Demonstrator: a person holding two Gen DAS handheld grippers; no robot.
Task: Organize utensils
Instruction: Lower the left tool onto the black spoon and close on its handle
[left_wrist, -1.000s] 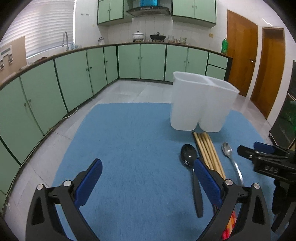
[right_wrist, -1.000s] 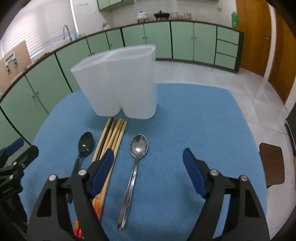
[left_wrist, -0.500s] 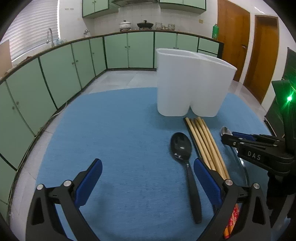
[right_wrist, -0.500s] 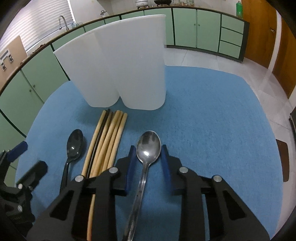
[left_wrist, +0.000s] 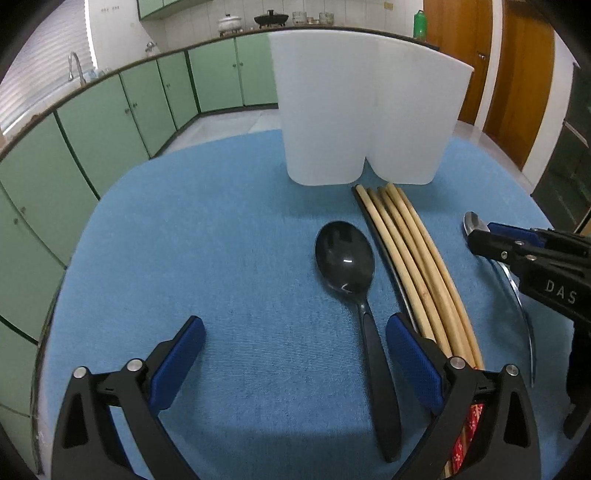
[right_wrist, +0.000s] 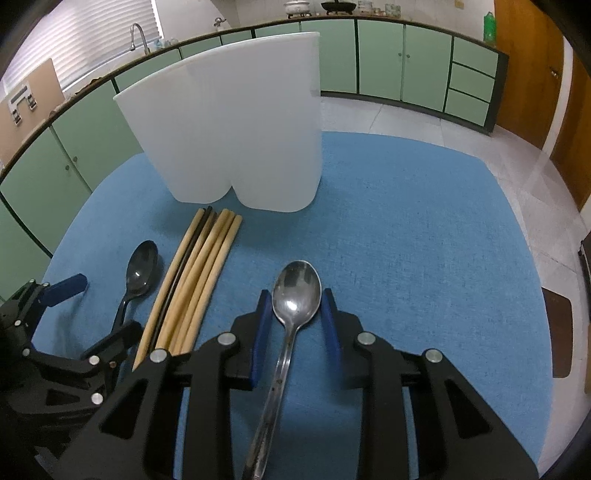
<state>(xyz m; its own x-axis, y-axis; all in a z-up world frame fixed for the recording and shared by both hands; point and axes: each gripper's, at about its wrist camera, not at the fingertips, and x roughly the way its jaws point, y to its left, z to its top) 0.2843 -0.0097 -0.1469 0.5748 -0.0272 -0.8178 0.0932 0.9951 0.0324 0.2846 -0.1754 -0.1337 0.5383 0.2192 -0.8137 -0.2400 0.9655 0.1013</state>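
Observation:
A white two-compartment holder (left_wrist: 365, 110) (right_wrist: 236, 136) stands at the back of the blue mat. In front of it lie a black spoon (left_wrist: 347, 258) (right_wrist: 138, 273), a bundle of wooden chopsticks (left_wrist: 413, 254) (right_wrist: 195, 280) and a metal spoon (right_wrist: 293, 295) (left_wrist: 471, 221). My right gripper (right_wrist: 293, 325) straddles the metal spoon just behind its bowl, jaws narrowed with small gaps to the pads. My left gripper (left_wrist: 295, 354) is open and low over the mat; the black spoon's handle lies just inside its right finger (left_wrist: 413, 362).
The blue mat (left_wrist: 221, 258) covers a round table; its edge curves close on the left (left_wrist: 55, 295). Green kitchen cabinets (left_wrist: 110, 122) and wooden doors (left_wrist: 517, 74) stand beyond. A brown stool (right_wrist: 557, 332) is at the right.
Both grippers moved forward and down toward the utensils. My right gripper narrowed from wide open around the metal spoon. My left gripper stayed open and came up beside the black spoon.

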